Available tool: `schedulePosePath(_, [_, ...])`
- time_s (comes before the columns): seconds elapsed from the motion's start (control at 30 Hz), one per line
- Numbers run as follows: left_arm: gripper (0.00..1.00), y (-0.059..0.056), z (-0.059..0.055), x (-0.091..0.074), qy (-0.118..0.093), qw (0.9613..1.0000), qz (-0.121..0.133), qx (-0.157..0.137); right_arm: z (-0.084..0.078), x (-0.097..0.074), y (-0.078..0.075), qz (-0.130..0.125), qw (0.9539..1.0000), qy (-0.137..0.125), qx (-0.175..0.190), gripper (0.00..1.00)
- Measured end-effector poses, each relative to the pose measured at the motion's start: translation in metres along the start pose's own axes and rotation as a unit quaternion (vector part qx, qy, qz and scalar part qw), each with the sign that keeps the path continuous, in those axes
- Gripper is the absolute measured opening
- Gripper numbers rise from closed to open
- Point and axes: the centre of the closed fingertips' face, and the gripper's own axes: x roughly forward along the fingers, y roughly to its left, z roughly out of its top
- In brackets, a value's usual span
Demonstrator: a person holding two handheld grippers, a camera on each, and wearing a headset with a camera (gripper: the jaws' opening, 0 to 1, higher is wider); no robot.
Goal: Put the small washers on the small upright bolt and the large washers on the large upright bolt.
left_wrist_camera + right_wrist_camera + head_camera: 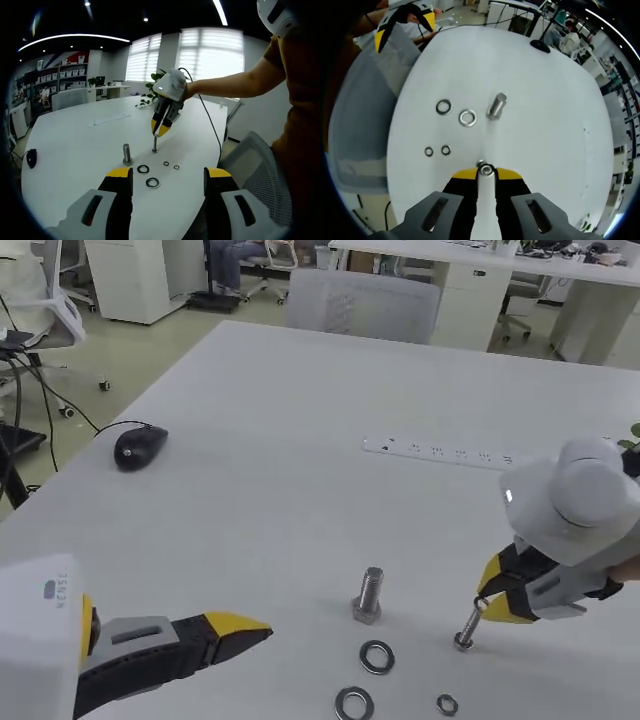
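Note:
The small upright bolt [465,630] stands near the table's front edge, right of the large upright bolt [368,595]. My right gripper [487,605] is shut on a small washer [485,170], held right at the small bolt's top [481,163]. Two large washers [376,656] [353,703] lie flat in front of the large bolt [496,106]. Two small washers [428,151] [446,149] lie loose beside them. My left gripper [240,625] hovers open and holds nothing, to the left of the bolts. The left gripper view has the right gripper [162,127] over the small bolt [155,145].
A black mouse [140,447] with its cable lies at the far left of the white table [300,440]. A white power strip [440,452] lies behind the bolts. A grey chair [360,302] stands at the far edge, another chair [250,155] beside the table.

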Motion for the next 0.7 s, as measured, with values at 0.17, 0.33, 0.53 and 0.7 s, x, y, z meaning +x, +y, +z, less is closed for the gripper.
schedulePosePath(0.17, [0.56,0.000,-0.002,0.001,0.001,1.0000,0.000,-0.002,-0.003,0.005,-0.002,0.004,1.0000,0.007,0.001,0.12])
schedulePosePath(0.33, [0.56,0.001,-0.002,0.002,0.001,1.0000,0.001,-0.003,-0.004,0.007,-0.001,0.010,0.9999,0.009,0.000,0.12])
schedulePosePath(0.53, [0.56,0.002,-0.001,0.003,-0.001,1.0000,0.003,-0.006,-0.007,0.012,0.000,0.014,0.9998,0.015,-0.006,0.12])
schedulePosePath(0.7, [0.56,0.002,-0.002,0.004,0.002,1.0000,0.003,-0.006,-0.011,0.023,-0.001,0.018,0.9996,0.020,-0.007,0.12])
